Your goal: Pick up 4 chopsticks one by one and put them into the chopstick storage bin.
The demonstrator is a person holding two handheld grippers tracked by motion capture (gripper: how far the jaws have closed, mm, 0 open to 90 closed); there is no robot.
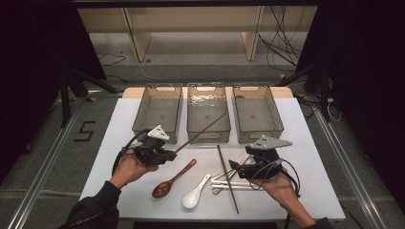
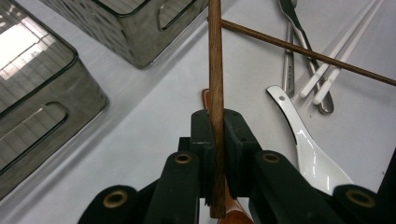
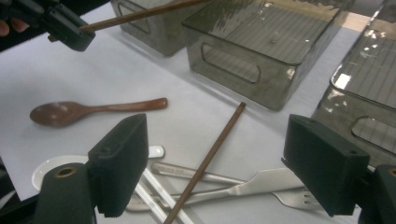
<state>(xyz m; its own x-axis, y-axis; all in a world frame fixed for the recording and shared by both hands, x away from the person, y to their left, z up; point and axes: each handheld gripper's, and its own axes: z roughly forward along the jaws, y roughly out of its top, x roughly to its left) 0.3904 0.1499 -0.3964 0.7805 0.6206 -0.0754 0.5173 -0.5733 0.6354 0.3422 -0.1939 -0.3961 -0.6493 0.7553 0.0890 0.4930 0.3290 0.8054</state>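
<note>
My left gripper [image 1: 173, 153] [image 2: 215, 121] is shut on one end of a brown wooden chopstick [image 1: 200, 133] [image 2: 215, 60]. The stick slants up and to the right, its far tip over the middle bin [image 1: 207, 112]. A second brown chopstick [image 1: 228, 179] [image 3: 210, 158] lies on the white table [image 1: 119, 138]. My right gripper [image 1: 233, 168] [image 3: 219, 154] hovers just above it, open wide, with nothing pressed between its pads. In the right gripper view the left gripper [image 3: 70, 30] shows at the top left with its stick [image 3: 140, 14].
Three clear grey bins stand in a row at the back: left [image 1: 157, 112], middle, right [image 1: 258, 114]. On the table lie a wooden spoon [image 1: 172, 180] [image 3: 84, 111], a white ceramic spoon [image 1: 195, 193] [image 2: 308, 149], white chopsticks [image 1: 229, 183] [image 2: 336, 65] and a metal fork [image 3: 261, 184].
</note>
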